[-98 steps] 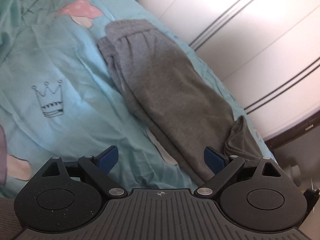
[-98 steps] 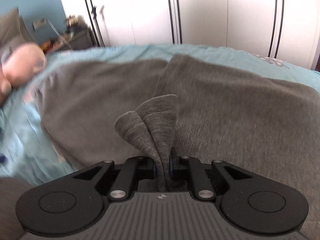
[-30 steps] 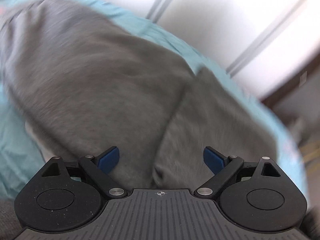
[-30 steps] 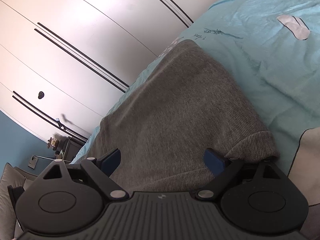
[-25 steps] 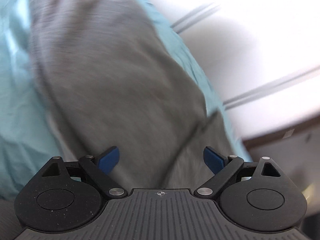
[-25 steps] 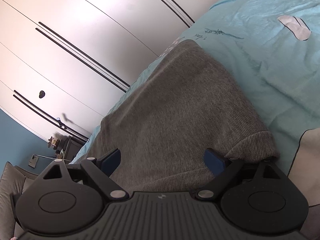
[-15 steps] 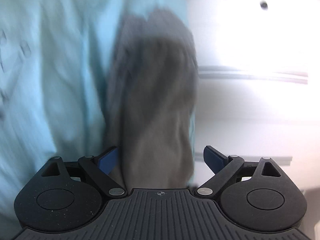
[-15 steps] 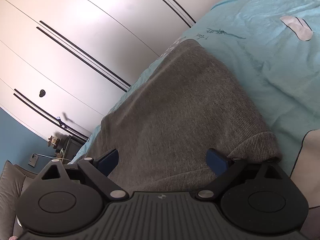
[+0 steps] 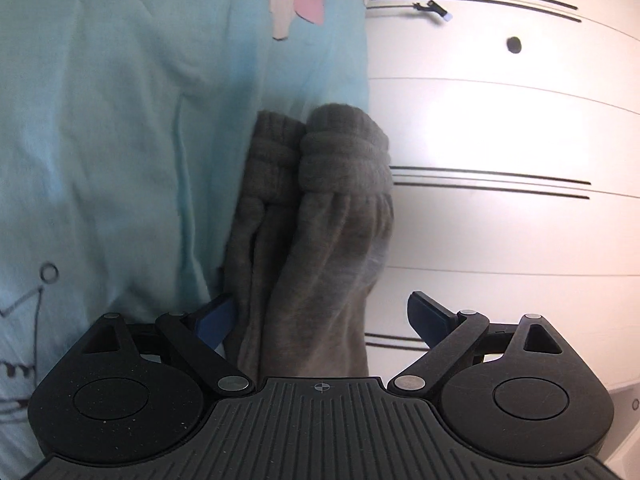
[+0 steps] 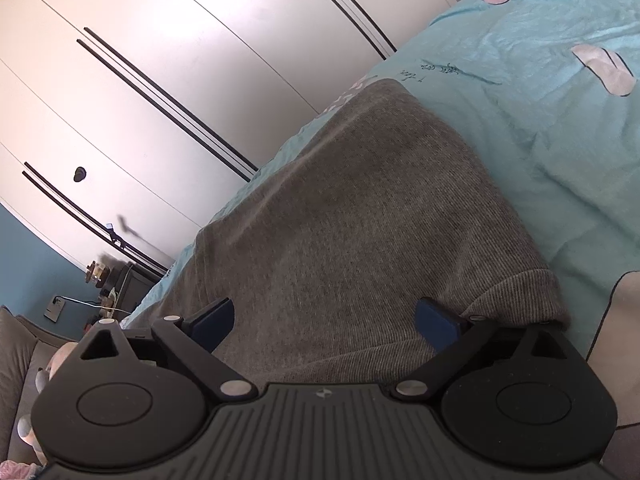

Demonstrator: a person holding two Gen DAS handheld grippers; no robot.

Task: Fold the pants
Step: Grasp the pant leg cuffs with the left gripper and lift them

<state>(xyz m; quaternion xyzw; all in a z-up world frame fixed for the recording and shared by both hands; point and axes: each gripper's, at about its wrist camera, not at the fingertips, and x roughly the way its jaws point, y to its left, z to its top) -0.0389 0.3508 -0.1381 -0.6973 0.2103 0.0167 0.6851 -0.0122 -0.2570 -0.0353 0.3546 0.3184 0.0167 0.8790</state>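
Note:
Grey sweatpants point(image 10: 360, 216) lie folded lengthwise on a light blue bedsheet point(image 10: 560, 100). In the right wrist view my right gripper point(image 10: 324, 322) is open, its blue pads over the near end of the pants, with a ribbed cuff point(image 10: 520, 296) by the right finger. In the left wrist view my left gripper point(image 9: 320, 316) is open at the edge of the pants point(image 9: 320, 240), with the elastic waistband point(image 9: 340, 152) bunched at the far end. The left blue pad touches the cloth edge.
White wardrobe doors point(image 10: 160, 80) with black trim run along the bed's far side, also seen in the left wrist view point(image 9: 500, 120). A dark nightstand point(image 10: 120, 280) with clutter stands by the blue wall. A grey cushion and soft toy point(image 10: 36, 380) sit at the lower left.
My right gripper let go of the cuff and opened. My left gripper swung along the pants and now looks down their length at the waistband. The right has barely moved in the last second.

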